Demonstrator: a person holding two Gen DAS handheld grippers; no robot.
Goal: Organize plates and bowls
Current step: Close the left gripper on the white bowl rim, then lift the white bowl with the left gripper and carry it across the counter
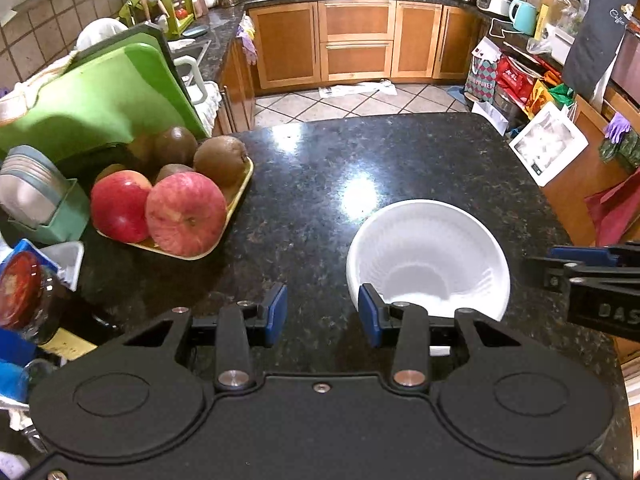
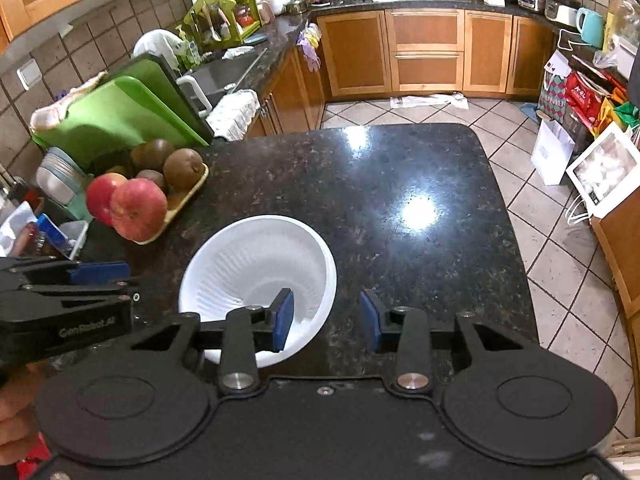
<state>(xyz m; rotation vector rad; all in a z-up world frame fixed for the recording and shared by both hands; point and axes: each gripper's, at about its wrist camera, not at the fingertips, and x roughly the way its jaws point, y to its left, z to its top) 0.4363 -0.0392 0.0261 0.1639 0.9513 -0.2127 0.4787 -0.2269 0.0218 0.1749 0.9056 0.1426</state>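
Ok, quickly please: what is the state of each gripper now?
Left gripper: open, holding nothing, beside the white bowl.
Right gripper: open, holding nothing; the bowl's rim lies between its jaws.

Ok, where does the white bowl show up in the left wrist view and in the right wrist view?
Left wrist: white bowl lower right, on the dark counter.
Right wrist: bowl lower left of centre.
Shared landmark: the tray of apples and kiwis, left of the bowl in both.

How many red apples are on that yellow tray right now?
2. Both sit at the near end of the yellow tray: one apple nearest the white bowl, the other apple touching its left side. Brown fruits behind them could hide more.
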